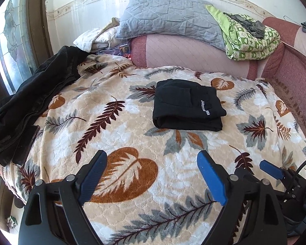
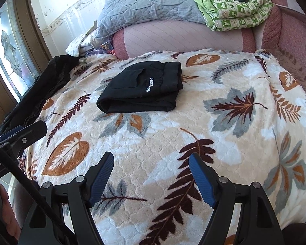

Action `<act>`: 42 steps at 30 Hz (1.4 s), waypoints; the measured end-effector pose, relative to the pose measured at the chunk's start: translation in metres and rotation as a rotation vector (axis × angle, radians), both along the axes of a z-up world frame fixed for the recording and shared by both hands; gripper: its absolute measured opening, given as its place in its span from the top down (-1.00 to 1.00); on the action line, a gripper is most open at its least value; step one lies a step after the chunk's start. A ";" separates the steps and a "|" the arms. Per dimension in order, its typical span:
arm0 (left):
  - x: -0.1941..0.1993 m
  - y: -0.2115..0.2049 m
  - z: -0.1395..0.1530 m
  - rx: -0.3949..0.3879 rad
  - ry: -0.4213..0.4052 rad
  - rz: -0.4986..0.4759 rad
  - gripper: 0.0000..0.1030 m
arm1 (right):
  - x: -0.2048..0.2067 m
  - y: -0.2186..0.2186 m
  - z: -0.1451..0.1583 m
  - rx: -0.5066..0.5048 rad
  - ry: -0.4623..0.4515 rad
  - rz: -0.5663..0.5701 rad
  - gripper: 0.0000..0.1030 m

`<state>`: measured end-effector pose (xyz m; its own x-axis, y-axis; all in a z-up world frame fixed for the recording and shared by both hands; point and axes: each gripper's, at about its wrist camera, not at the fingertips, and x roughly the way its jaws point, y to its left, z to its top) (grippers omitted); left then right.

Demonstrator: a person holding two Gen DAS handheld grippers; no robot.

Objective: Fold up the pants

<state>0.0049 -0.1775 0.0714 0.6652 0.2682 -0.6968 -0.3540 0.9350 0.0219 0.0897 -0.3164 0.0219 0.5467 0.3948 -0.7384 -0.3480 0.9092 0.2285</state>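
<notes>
Left wrist view: black pants sit folded into a compact stack mid-bed on the leaf-print blanket, white lettering on the top layer. Left tool is spread wide, holding nothing, hovering over the blanket well short of the stack. Right tool's blue tip shows at the right edge. A dark jacket lies along the left edge, apart from the pants.

Right wrist view: same stack, far-left of centre, rolled fold edge facing near. Right tool also wide, empty.

Handling guess: soft, light knit, floppy, layers will slide apart if pinched singly. Grab through all layers at the thick near fold edge, or at both side ends. Looks basically done.
</notes>
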 end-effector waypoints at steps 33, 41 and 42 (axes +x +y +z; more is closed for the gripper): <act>-0.002 -0.018 0.007 0.003 -0.122 -0.078 -1.00 | -0.003 0.006 -0.016 -0.015 -0.026 0.059 -0.62; 0.017 -0.019 -0.032 -0.172 0.043 -0.107 -1.00 | 0.000 -0.002 -0.026 -0.026 -0.010 0.048 -0.63; 0.018 -0.019 -0.033 -0.181 0.047 -0.106 -1.00 | 0.001 -0.003 -0.028 -0.025 -0.004 0.046 -0.63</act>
<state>0.0225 -0.1961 0.0380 0.6486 0.0665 -0.7582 -0.2564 0.9571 -0.1354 0.0911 -0.3198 -0.0063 0.5314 0.4014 -0.7460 -0.3904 0.8976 0.2048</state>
